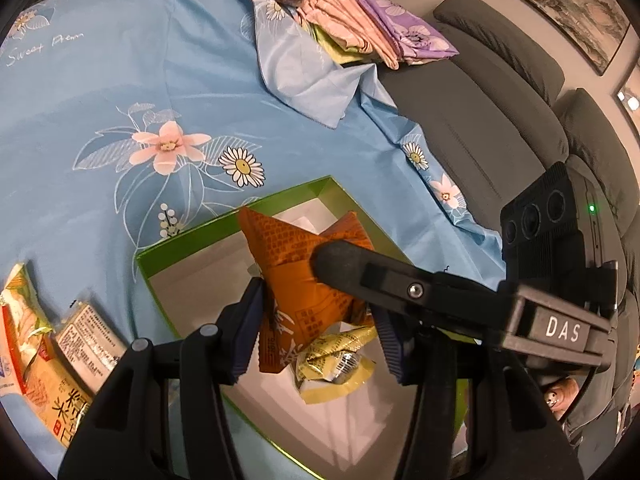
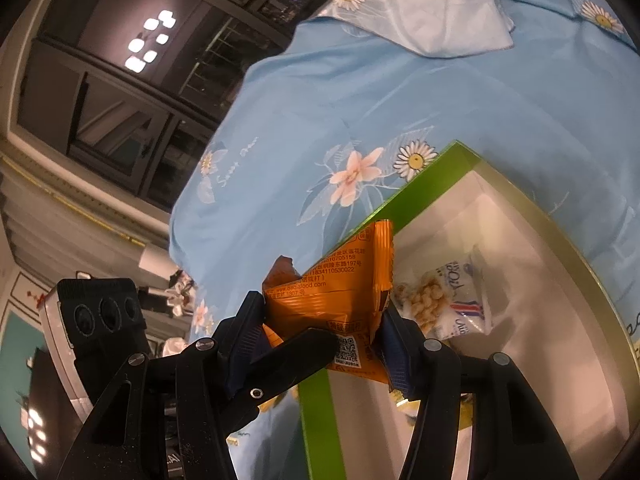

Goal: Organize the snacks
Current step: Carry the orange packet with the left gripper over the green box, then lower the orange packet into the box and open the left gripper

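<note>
An orange snack packet [image 1: 296, 280] hangs over the green box [image 1: 188, 240], whose inside is white. My left gripper [image 1: 318, 328] is shut on it, with a pad on each side. In the right wrist view my right gripper [image 2: 322, 332] is shut on an orange packet [image 2: 340, 296] over the box's green rim [image 2: 420, 184]. I cannot tell whether it is the same packet. Each gripper's finger crosses the other's view. A yellow-green packet [image 1: 332, 364] and a white packet [image 2: 440, 304] with a puffed-snack picture lie in the box.
The box rests on a blue floral cloth [image 1: 120, 100]. Several loose snack packets [image 1: 68, 352] lie on the cloth left of the box. A stack of folded cloths [image 1: 360, 20] sits at the far edge, and a grey sofa [image 1: 500, 100] stands on the right.
</note>
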A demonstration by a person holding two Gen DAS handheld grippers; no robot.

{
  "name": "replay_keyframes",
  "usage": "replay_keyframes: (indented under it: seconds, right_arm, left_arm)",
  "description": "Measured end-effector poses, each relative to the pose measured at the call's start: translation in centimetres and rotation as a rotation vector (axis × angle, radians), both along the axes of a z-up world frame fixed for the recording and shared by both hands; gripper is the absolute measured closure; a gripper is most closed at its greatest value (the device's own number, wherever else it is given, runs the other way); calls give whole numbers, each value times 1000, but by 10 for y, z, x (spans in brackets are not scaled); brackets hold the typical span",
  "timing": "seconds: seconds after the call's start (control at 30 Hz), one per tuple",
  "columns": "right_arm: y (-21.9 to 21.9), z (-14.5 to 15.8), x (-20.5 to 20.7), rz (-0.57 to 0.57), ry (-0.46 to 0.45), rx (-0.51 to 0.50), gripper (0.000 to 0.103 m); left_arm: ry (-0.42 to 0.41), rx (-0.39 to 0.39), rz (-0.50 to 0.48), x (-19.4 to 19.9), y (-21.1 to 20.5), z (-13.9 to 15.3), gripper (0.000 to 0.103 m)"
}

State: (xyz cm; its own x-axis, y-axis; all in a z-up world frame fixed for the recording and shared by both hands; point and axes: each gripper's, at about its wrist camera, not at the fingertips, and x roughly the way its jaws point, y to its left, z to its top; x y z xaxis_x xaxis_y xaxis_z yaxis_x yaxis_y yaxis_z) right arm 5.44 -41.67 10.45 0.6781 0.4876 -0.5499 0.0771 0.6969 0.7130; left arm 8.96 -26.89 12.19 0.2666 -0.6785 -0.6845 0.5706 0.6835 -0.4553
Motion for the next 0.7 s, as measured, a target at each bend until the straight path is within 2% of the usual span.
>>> replay_keyframes:
  seconds: [0.4,0.7]
  right_arm:
    - [-17,-29,9,-39,82,82,45]
    - [-20,-34,10,-55,101,99,45]
  left_arm:
    - [48,68,4,13,-18,-23,50]
    - [68,76,6,18,-22,-28,50]
